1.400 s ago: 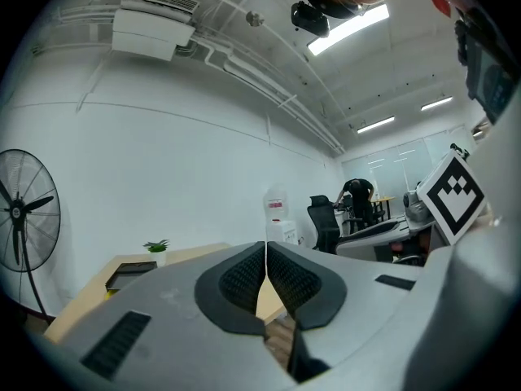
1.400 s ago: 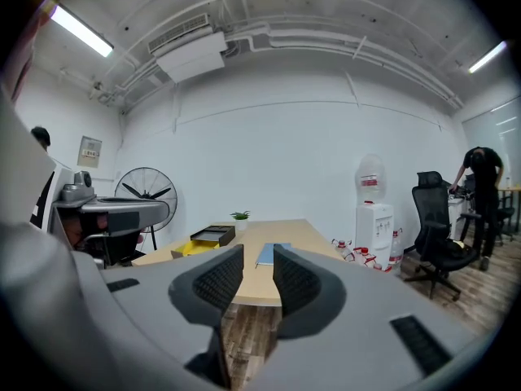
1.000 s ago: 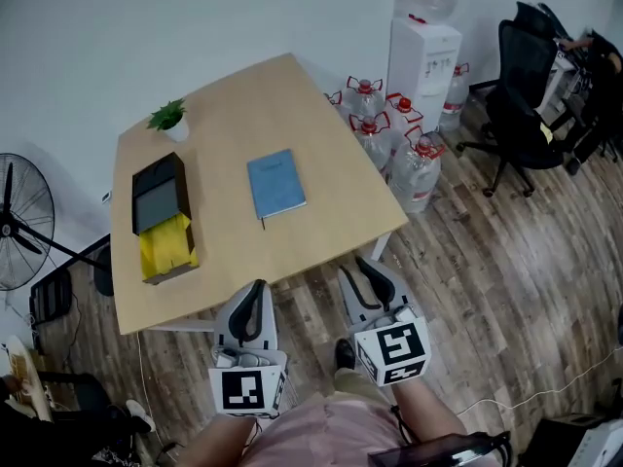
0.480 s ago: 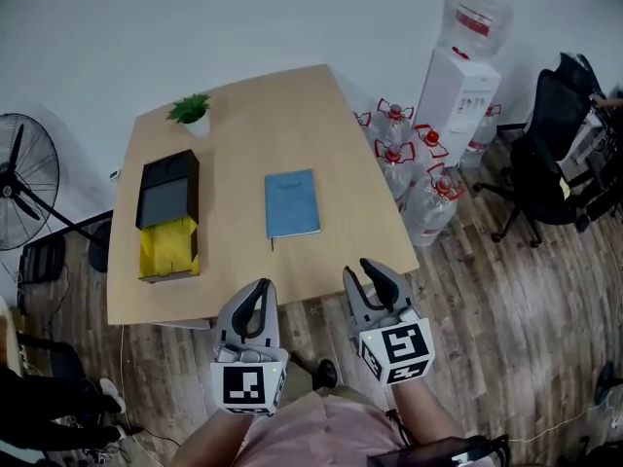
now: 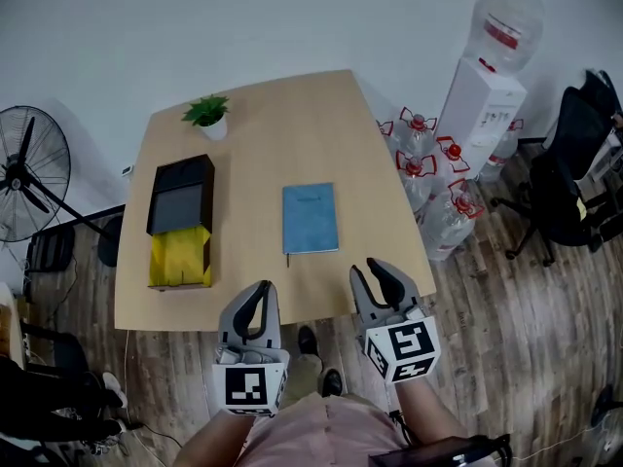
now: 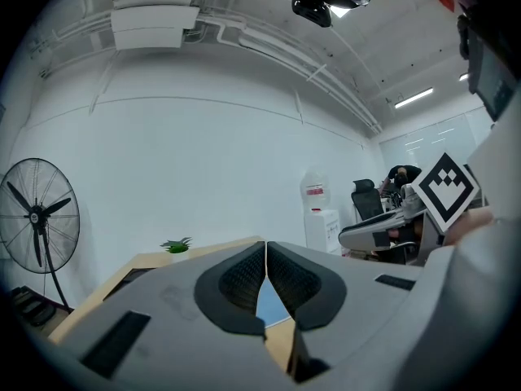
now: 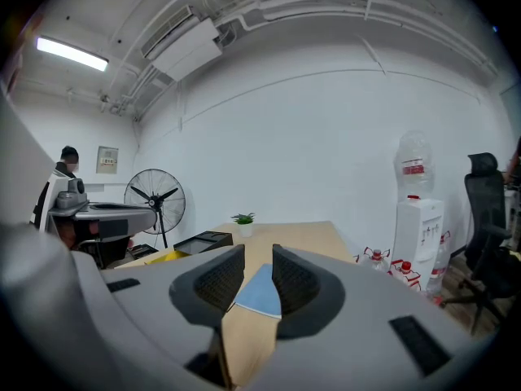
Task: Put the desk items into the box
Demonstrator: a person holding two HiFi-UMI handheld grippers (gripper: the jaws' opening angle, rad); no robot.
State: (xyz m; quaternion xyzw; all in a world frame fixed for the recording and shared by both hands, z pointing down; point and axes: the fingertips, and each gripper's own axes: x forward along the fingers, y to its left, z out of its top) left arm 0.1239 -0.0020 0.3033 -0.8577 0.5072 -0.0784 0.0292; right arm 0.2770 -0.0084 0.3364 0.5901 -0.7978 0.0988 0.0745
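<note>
A blue notebook [image 5: 311,219] lies flat in the middle of the light wooden table [image 5: 263,144]. To its left stands an open black box [image 5: 180,207] with a yellow part at its near end. My left gripper [image 5: 258,294] hangs just off the table's near edge, shut with nothing in it. My right gripper [image 5: 374,274] is level with it at the near right corner, its jaws a little apart and empty. The notebook [image 6: 269,305] shows past the shut tips in the left gripper view. Between the parted pads of the right gripper [image 7: 258,256] the notebook [image 7: 260,292] shows again, with the box [image 7: 199,241] to its left.
A small potted plant [image 5: 208,115] stands at the table's far left corner. A standing fan [image 5: 29,173] is left of the table. Several water bottles [image 5: 428,168] and a water dispenser [image 5: 482,95] stand to the right, with an office chair [image 5: 574,173] beyond them.
The view has swung so the table sits more squarely in front and closer to both grippers. The jaws of both grippers stand as before.
</note>
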